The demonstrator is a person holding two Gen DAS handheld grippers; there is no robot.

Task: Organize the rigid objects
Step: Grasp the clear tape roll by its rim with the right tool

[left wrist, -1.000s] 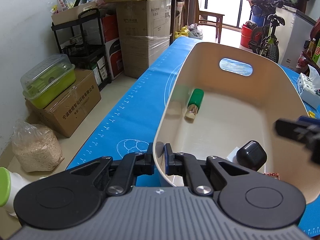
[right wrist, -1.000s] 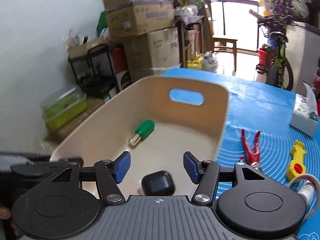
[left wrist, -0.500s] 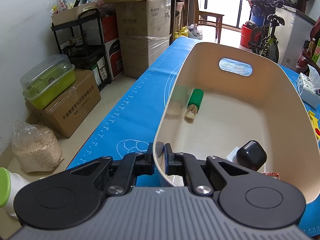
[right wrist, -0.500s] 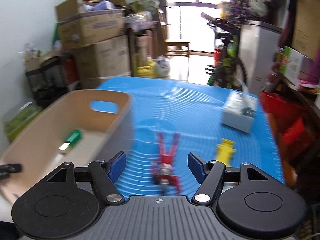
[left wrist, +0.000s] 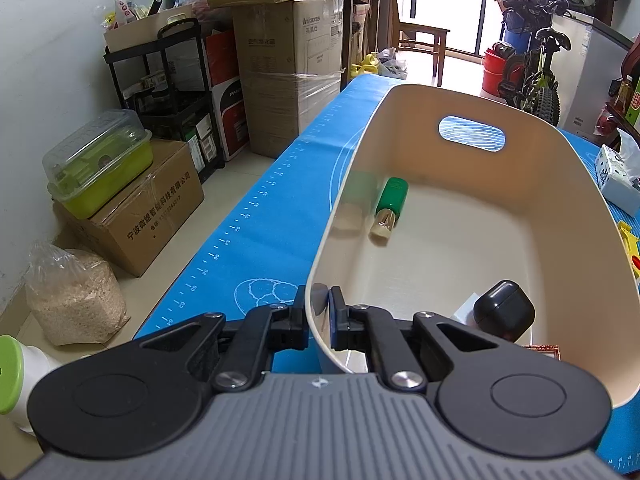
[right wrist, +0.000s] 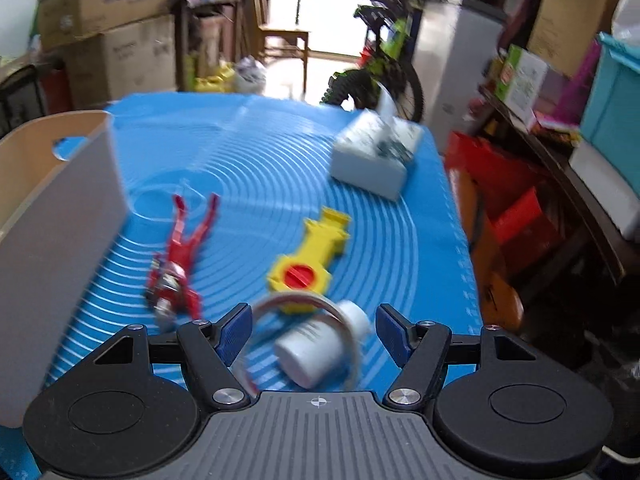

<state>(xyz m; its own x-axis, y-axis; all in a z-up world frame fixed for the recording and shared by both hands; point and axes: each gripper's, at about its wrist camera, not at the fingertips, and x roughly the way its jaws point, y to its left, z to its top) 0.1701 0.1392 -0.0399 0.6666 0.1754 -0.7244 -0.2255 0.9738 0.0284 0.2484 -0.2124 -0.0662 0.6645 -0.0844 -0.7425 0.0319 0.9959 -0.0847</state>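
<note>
the tub (left wrist: 568, 184) already holds a green bottle (left wrist: 391, 204) toward its 11 o'clock side and a black case (left wrist: 503, 310) at its 5 o'clock corner, with a white card and a reddish edge beside the case. so, by my reading, the sorting is partly done. left out on the blue surface (right wrist: 280, 152) are a red figure (right wrist: 182, 252) just beside the tub wall, a yellow tool (right wrist: 310, 256) at 3 o'clock of the figure, a white bottle (right wrist: 320, 344) with a pale ring (right wrist: 304, 304) looped around it, and a tissue box (right wrist: 374, 156) far off at 1 o'clock.

the left gripper (left wrist: 319, 316) is pinching the tub rim at its near 7 o'clock corner, one pad inside, one outside. the right gripper (right wrist: 314, 334) is spread wide and empty, the white bottle lying between its blue pads without touching them.

the white bottle lies on its side, cap pointing to 1 o'clock, smooth and round; it may roll. the view is blurred.
</note>
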